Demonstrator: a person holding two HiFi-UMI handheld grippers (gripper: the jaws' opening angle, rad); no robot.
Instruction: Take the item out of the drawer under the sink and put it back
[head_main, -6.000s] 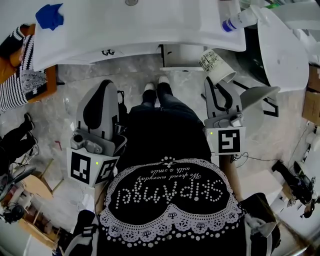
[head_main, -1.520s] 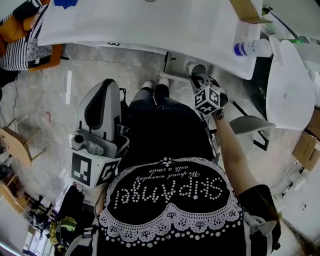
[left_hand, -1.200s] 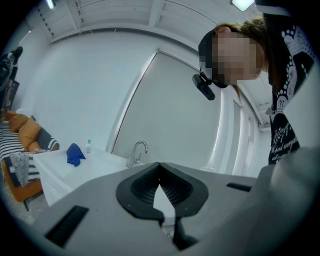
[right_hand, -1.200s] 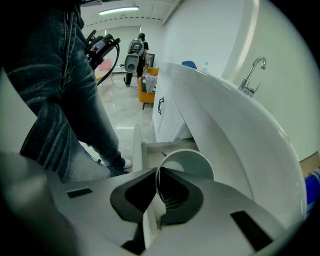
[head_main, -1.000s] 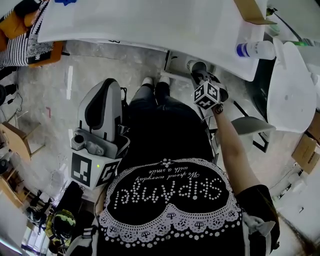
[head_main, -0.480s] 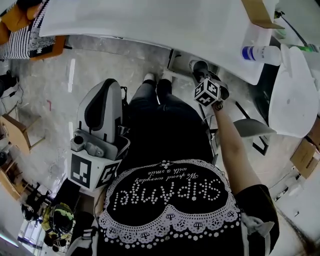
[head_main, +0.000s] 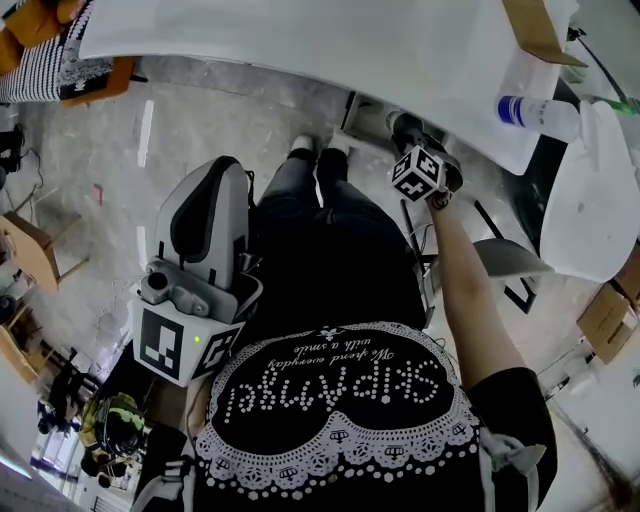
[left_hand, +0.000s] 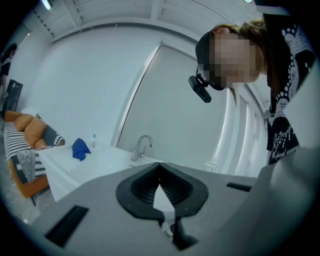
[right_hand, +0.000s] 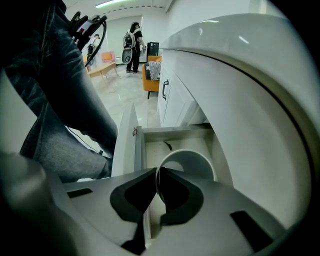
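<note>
A white paper cup (right_hand: 189, 165) hangs over the open drawer (right_hand: 172, 134) below the white sink cabinet (right_hand: 245, 100). My right gripper (right_hand: 159, 181) is shut on the cup's near rim and points steeply down into the drawer. In the head view that gripper (head_main: 406, 126) reaches under the front edge of the sink counter (head_main: 300, 40), and its marker cube (head_main: 418, 172) hides most of the cup. My left gripper (head_main: 215, 168) is held by the person's left hip, away from the drawer. Its jaws (left_hand: 160, 169) meet at the tips with nothing between them.
The drawer's front panel (right_hand: 127, 142) stands out beside the person's jeans-clad leg (right_hand: 65, 125). A bottle (head_main: 535, 112) and a cardboard box (head_main: 540, 30) sit on the counter's right end. A white fixture (head_main: 600, 190) is at the right, a blue cloth (left_hand: 80, 148) and a faucet (left_hand: 142, 146) by the basin.
My right gripper has sunk with the cup toward the drawer under the counter edge. The left gripper has stayed where it was.
</note>
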